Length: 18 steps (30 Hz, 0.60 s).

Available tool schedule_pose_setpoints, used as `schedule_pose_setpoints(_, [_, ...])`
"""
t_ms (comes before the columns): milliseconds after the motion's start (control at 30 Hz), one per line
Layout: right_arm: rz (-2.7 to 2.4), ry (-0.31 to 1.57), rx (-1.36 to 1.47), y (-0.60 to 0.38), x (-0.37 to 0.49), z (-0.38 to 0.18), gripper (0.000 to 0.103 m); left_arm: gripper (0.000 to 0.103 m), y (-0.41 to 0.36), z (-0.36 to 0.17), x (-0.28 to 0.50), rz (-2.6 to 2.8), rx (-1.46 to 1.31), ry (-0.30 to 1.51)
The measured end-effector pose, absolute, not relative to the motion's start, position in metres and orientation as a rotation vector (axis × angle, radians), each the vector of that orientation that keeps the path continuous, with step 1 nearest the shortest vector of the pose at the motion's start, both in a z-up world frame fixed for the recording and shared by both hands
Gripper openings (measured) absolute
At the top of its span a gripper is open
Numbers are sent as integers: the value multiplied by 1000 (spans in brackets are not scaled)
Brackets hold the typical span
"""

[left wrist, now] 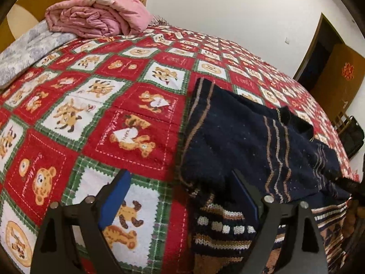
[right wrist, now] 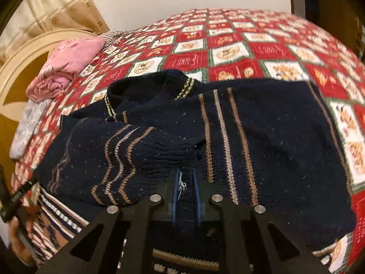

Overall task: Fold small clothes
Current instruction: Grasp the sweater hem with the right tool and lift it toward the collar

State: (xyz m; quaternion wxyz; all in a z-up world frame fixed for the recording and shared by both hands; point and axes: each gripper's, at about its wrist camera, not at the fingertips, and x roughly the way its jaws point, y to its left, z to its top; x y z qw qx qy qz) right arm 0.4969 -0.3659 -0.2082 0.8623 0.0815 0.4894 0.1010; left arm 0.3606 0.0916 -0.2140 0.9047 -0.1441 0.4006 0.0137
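Note:
A navy knit sweater (left wrist: 241, 137) with tan stripes lies on the bed, partly folded, its patterned hem toward me. It also fills the right wrist view (right wrist: 173, 132), collar at the far side and one sleeve folded across the body. My left gripper (left wrist: 180, 182) is open, hovering at the sweater's left edge, its right finger over the knit. My right gripper (right wrist: 185, 178) is nearly closed, pinching sweater fabric between its blue pads.
A red, white and green teddy-bear quilt (left wrist: 102, 105) covers the bed. A folded pink blanket (left wrist: 98, 16) and a grey one (left wrist: 25, 52) lie near the headboard. A doorway (left wrist: 328, 64) stands at the right. The left gripper's body shows at the left edge (right wrist: 16, 196).

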Motion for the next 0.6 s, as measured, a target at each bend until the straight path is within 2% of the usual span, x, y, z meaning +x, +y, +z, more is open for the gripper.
schedule_pose_setpoints(400, [109,896,16,-376,492,-162,4,90,79,-211,358,25,-224,836])
schedule_pose_setpoints(500, [54,902,9,-389,494,-166,4,91,74,-209,356,13,-200,831])
schedule_pose_setpoints(600, [90,1027,29,-397,501,-200,5,93,66,-212,357,12,-155,853])
